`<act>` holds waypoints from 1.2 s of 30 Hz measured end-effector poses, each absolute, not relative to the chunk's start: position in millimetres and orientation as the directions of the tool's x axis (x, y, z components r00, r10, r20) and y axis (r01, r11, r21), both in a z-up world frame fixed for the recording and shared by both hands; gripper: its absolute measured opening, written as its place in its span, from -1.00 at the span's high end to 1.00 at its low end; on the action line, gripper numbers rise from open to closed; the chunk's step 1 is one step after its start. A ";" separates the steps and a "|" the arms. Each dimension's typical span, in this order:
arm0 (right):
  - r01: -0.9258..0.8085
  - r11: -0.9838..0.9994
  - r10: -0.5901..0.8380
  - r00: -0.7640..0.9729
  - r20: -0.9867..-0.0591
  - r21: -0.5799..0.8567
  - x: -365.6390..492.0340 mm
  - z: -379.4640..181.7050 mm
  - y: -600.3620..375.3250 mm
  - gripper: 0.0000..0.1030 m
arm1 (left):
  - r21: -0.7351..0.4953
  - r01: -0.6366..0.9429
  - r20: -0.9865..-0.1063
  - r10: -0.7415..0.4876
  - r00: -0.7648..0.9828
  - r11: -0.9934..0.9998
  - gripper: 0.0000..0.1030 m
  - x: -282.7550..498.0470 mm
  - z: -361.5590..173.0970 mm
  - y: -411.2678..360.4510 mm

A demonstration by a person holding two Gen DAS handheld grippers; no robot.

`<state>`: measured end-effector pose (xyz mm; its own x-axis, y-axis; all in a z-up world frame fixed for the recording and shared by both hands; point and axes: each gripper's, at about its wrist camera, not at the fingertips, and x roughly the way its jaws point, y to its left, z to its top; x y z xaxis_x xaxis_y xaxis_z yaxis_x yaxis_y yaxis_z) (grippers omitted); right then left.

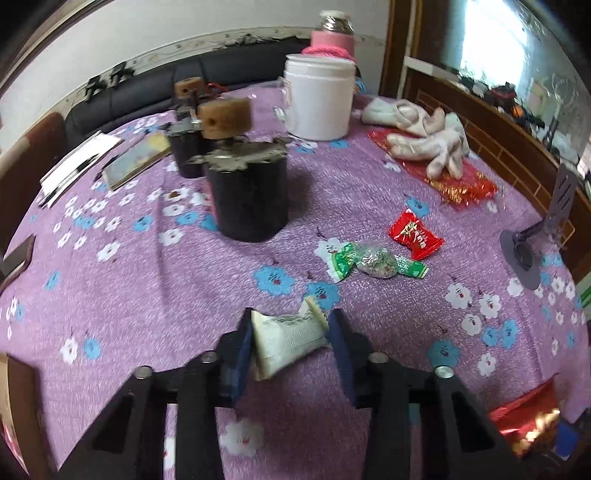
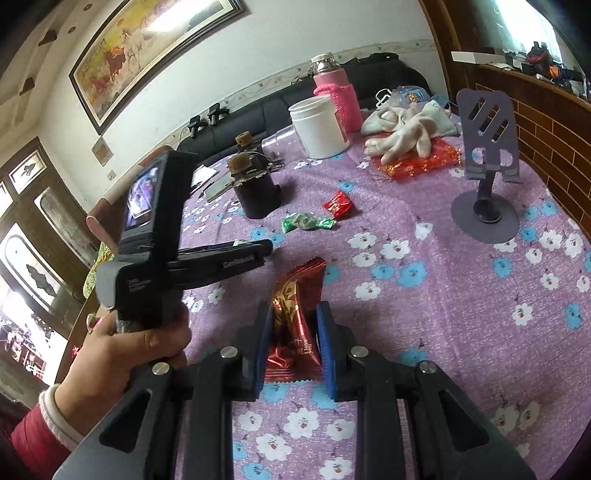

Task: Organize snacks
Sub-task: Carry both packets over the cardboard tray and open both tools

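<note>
My left gripper (image 1: 290, 326) is shut on a cream-white snack packet (image 1: 286, 339) and holds it above the purple flowered tablecloth (image 1: 147, 280). My right gripper (image 2: 293, 325) is shut on a dark red foil snack packet (image 2: 295, 317). A green-wrapped candy (image 1: 376, 262) and a bright red candy (image 1: 415, 234) lie on the cloth ahead of the left gripper; they also show in the right wrist view, the green candy (image 2: 306, 221) beside the red one (image 2: 338, 205). The left gripper's body (image 2: 155, 236) shows at the left of the right wrist view, held in a hand.
A white plastic jar (image 1: 319, 98) and a pink flask (image 1: 334, 35) stand at the back. Two black cylinders with metal tops (image 1: 249, 192) stand mid-table. White gloves (image 1: 432, 138) lie on red foil. A grey phone stand (image 2: 485, 155) is at the right. Papers (image 1: 81, 162) lie left.
</note>
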<state>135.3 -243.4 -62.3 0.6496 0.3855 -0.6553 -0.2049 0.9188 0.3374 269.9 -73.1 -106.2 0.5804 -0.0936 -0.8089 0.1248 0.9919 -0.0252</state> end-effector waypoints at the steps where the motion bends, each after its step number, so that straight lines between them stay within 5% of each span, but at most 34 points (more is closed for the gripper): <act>1: -0.206 0.919 0.386 0.650 -0.655 0.337 135.1 -62.9 -242.4 0.55 | -0.033 0.113 -0.807 -0.093 0.583 0.993 0.34 264.6 -103.7 -70.0; 36: -0.488 0.820 0.558 0.560 -0.613 0.300 73.4 -29.8 -90.8 0.55 | -0.055 -0.212 -0.672 0.121 0.731 0.976 0.34 68.4 -30.2 87.2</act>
